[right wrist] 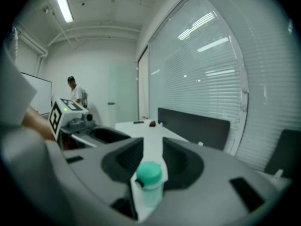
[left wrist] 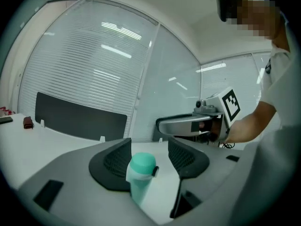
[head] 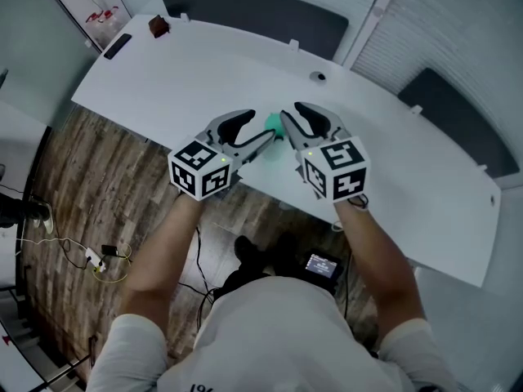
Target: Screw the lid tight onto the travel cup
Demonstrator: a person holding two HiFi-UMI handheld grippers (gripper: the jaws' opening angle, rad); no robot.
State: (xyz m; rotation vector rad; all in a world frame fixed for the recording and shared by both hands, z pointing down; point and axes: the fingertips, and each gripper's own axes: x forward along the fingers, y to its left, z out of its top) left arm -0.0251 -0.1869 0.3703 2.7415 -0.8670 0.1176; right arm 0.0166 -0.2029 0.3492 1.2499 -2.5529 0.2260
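Left hand-held gripper wide, travel cup between jaws, not pinched. Right hand-held gripper narrow, looks pinched on travel cup, near bench front edge. I guess light, smooth, slippy plastic: hold body low, twist lid by rim.

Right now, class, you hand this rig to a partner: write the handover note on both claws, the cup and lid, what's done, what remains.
Left claw: open, mint-green plastic travel cup between its jaws, gap on one side.
Right claw: looks closed on the rounded teal lid.
Cup: by the long white table's near edge; resting or lifted, unclear.
Done: lid sits on the cup.
To do: grip the body, twist the lid tight; tightness can't be judged.
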